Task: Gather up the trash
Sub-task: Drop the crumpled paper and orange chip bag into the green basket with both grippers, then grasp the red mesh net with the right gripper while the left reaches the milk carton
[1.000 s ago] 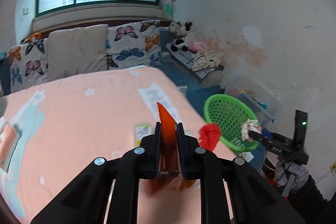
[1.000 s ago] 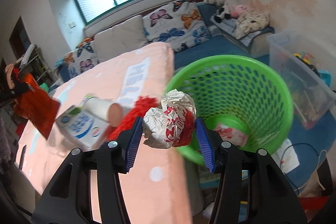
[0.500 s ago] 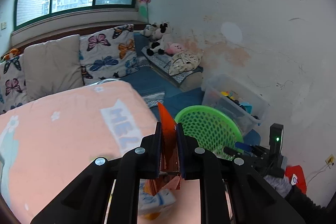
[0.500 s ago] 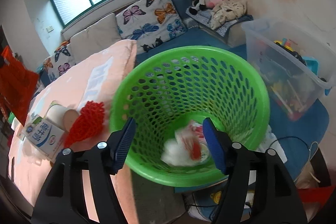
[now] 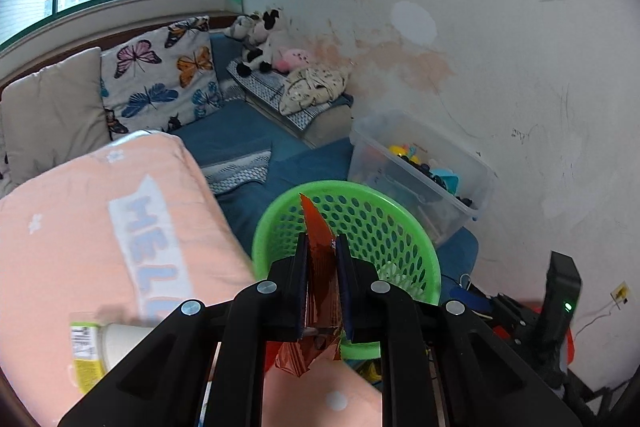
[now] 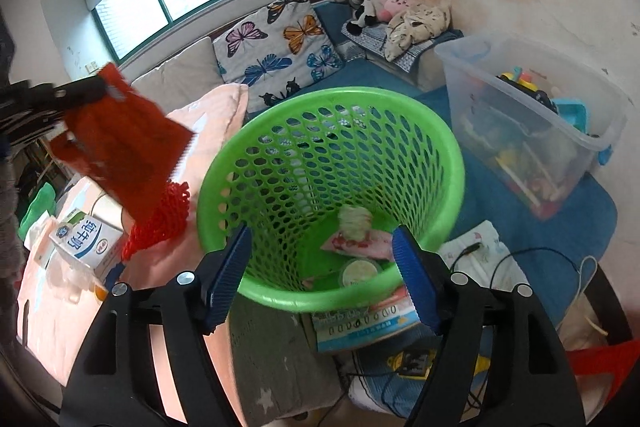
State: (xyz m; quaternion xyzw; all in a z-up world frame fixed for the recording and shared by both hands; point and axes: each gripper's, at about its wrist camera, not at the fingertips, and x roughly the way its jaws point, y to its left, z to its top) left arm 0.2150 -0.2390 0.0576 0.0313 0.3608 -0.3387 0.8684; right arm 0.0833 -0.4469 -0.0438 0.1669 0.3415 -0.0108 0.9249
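Left gripper point(image 5: 322, 259): jaws pinched flat on a glossy orange-red foil wrapper point(image 5: 316, 227), whose pointed corner projects beyond the fingertips while its crumpled tail hangs below them. Directly ahead of and below these jaws stands the round green perforated plastic basket point(image 5: 394, 247), so the wrapper is probably being carried edge-on toward the rim for release. Right gripper point(image 6: 320, 265): jaws spread wide and holding nothing, framing the basket mouth; between them, on the basket floor, lie a crumpled white paper ball point(image 6: 355, 218), a pink packet point(image 6: 362, 241) and a small round lid point(image 6: 359, 273). To the left of the right jaws, on the peach quilted bedcover point(image 6: 208, 123), a red mesh scrap point(image 6: 160, 223) and a white-and-blue milk carton point(image 6: 86, 239) await collection.
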